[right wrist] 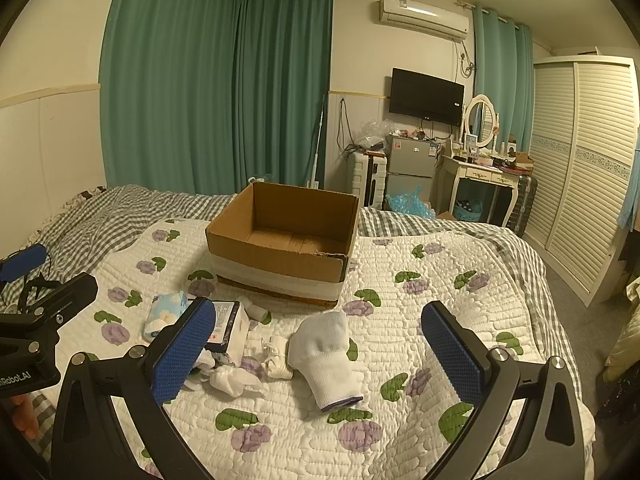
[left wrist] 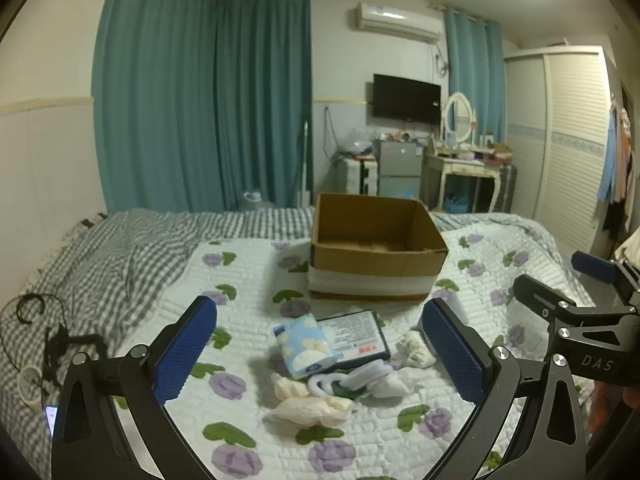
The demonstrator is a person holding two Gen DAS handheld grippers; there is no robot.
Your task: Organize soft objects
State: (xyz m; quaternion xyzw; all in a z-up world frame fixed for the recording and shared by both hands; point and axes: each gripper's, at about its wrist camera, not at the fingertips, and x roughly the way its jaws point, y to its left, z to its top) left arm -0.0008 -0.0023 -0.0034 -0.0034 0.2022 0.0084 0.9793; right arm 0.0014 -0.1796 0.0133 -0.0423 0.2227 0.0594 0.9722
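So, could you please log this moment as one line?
left: open, over pile | right: open, over glove | box: empty | tissues: on quilt

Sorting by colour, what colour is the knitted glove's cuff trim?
Purple trim on the white knitted glove, clearest in the right wrist view.

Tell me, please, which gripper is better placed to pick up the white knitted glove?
The right gripper: its open jaws frame the white knitted glove. The left gripper faces the tissue pile.
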